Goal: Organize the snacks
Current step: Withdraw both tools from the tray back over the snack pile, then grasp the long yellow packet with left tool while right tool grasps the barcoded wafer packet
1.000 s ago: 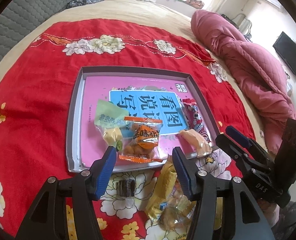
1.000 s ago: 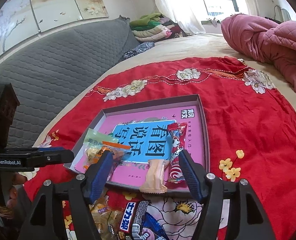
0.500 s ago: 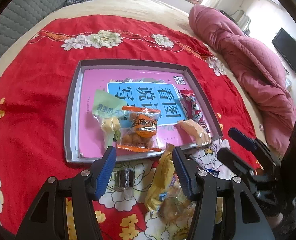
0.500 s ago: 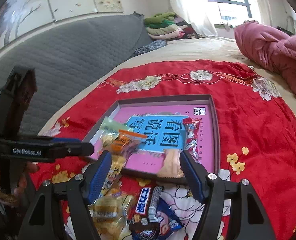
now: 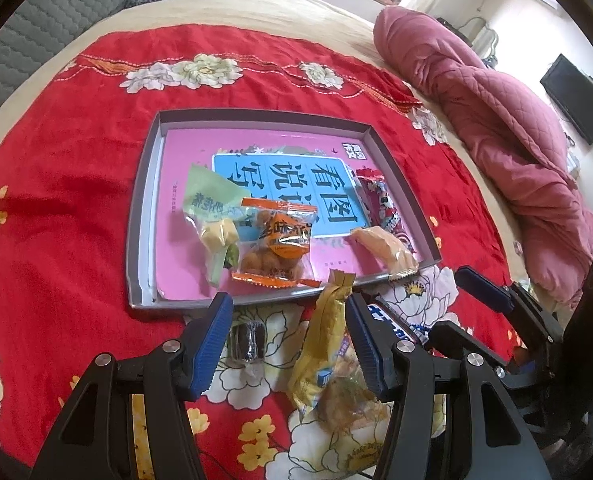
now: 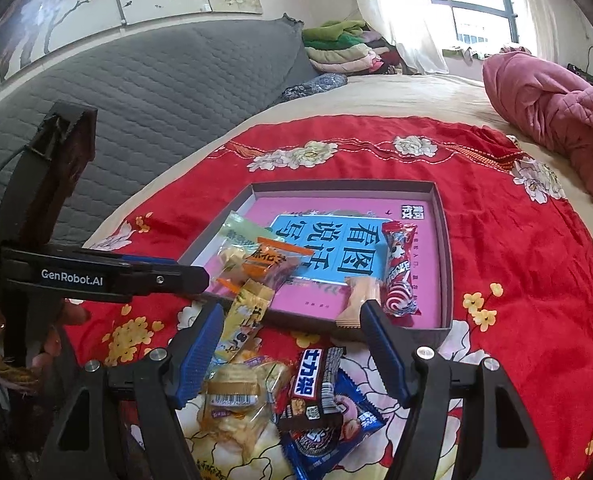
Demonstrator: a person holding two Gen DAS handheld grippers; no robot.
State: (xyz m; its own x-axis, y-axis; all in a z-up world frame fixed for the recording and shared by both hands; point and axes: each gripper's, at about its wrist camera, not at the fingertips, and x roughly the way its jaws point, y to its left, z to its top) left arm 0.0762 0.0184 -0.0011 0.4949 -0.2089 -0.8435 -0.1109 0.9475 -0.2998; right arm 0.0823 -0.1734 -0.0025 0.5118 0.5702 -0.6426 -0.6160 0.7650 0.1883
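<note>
Landmark: grey tray (image 5: 138, 216), shallow, on red floral cloth (image 5: 56, 184); a pink book lines its floor.

Progress, judged: roughly half. In tray: green packet (image 5: 210, 200) and orange packet (image 5: 276, 240) overlapping at the near left, peach wrapped piece (image 5: 384, 246) at the near right corner, red-white bar (image 6: 398, 268) along the right wall.

Left to do, all on the cloth just outside the tray's near wall: yellow packet (image 5: 328, 344), clear bag of yellow pieces (image 6: 236, 404), dark chocolate bar (image 6: 316, 388) lying on a blue packet (image 6: 336, 436), small dark candy (image 5: 248, 340).

Left gripper (image 5: 288, 344): jaws apart, nothing clamped; yellow packet and candy lie below between them.
Right gripper (image 6: 290, 354): jaws apart, empty, over the chocolate bar.

Obstruction: leftovers overlap, so singling out one is awkward. Pink quilt (image 5: 496, 120) lies well beyond the tray's right side.
</note>
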